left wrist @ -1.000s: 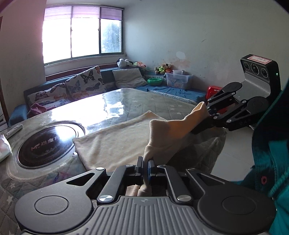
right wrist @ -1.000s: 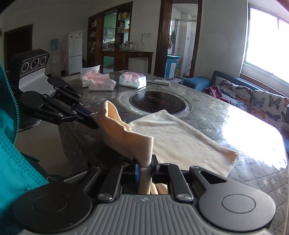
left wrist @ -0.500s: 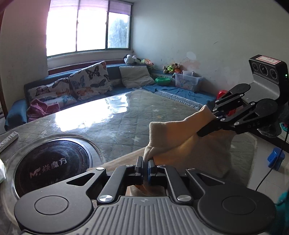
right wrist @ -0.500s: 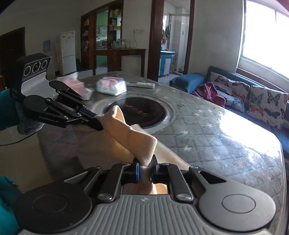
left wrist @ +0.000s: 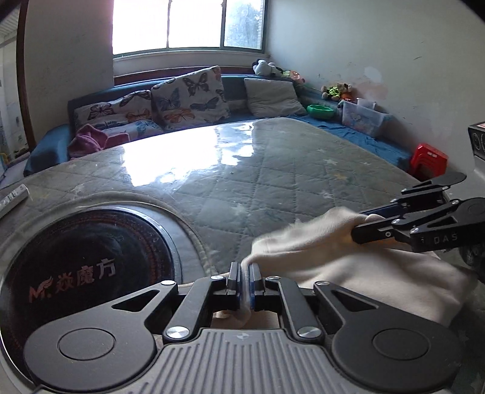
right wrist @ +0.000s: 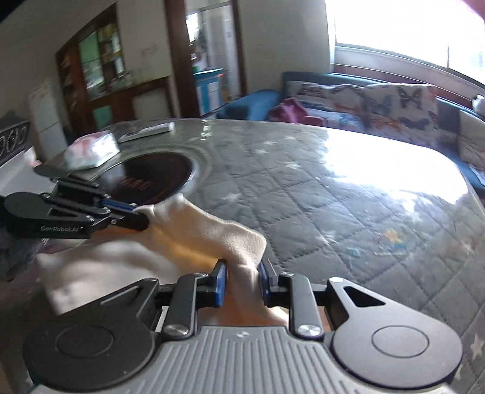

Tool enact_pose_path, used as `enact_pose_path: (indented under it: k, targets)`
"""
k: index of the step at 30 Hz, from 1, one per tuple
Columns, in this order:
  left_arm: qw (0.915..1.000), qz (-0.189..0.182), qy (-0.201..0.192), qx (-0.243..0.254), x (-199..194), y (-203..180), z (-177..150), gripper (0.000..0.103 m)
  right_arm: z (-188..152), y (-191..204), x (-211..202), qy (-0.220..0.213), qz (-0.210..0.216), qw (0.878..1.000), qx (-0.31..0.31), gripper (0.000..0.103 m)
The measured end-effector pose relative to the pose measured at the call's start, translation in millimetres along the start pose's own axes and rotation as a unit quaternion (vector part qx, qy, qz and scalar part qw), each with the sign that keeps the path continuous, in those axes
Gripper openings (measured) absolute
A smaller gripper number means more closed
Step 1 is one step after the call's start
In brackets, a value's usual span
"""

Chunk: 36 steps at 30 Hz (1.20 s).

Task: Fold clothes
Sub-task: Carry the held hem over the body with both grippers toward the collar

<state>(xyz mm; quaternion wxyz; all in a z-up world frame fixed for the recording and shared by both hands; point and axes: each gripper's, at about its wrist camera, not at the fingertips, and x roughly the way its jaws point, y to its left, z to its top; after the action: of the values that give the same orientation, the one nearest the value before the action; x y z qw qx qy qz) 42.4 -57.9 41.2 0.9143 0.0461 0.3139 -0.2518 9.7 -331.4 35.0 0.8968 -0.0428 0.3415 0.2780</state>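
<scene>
Left gripper [left wrist: 245, 280] clenched on one corner of the cream fleece cloth [left wrist: 348, 266], jaws nearly together with a thin fold of fabric pinched between them. Right gripper [right wrist: 241, 283] grasping the other corner, jaws set wider around a thicker bunch of the same cloth [right wrist: 209, 233]. Cloth stretched between the two grippers, its top edge raised, the rest draped down onto the near edge of the tabletop [left wrist: 272, 181]. Seen from the left wrist view, right gripper [left wrist: 368, 225] entering from the right, tips closed on the pale fabric. Seen from the right wrist view, left gripper [right wrist: 141, 216] entering from the left, likewise closed on the fabric.

Tabletop covered in grey quilted fabric under a glossy clear sheet, strongly lit by the window [left wrist: 188, 24]. Round black induction cooktop [left wrist: 78, 257] set into the surface on the left, just beside the cloth. Packet of tissues [right wrist: 92, 148] and a remote control [right wrist: 148, 131] beyond the cooktop. Bench sofa with butterfly cushions [left wrist: 188, 95] along the far wall, a purple garment [left wrist: 89, 141] on it, a red plastic stool [left wrist: 429, 159] on the floor at right.
</scene>
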Motion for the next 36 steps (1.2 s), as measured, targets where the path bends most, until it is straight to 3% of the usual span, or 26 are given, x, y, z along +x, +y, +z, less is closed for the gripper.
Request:
enact_pose_path:
  k: [2,11,18,27,31,32,36]
  targets:
    - [1.0,0.002,-0.006,-0.002,-4,-2,1,0.014,-3,-7,-2,-0.007,-0.011,1.0,0.017,0.027]
    - [0.9994,0.012,-0.03,-0.012,-21,-13,7,0.014,-17,-27,-46,-0.023,-0.037,0.997,0.055,0.027]
    - [0.9992,-0.039,-0.01,-0.001,-14,-52,-7,0.014,-39,-29,-67,-0.017,-0.056,0.996,0.06,0.027]
    - [0.9983,-0.056,-0.007,0.017,-11,-82,-14,0.014,-53,-37,-64,-0.014,-0.058,0.995,0.084,0.028]
    - [0.9971,-0.071,-0.007,0.026,-9,-95,-17,0.014,-52,-22,-58,-0.016,-0.071,0.997,0.04,0.014]
    - [0.9968,-0.074,-0.006,0.03,-9,-98,-18,0.014,-50,-17,-58,-0.018,-0.077,0.996,0.027,0.006]
    - [0.9951,-0.085,-0.002,0.05,-6,-108,-23,0.014,-43,-7,-65,-0.034,-0.106,0.994,-0.005,0.004]
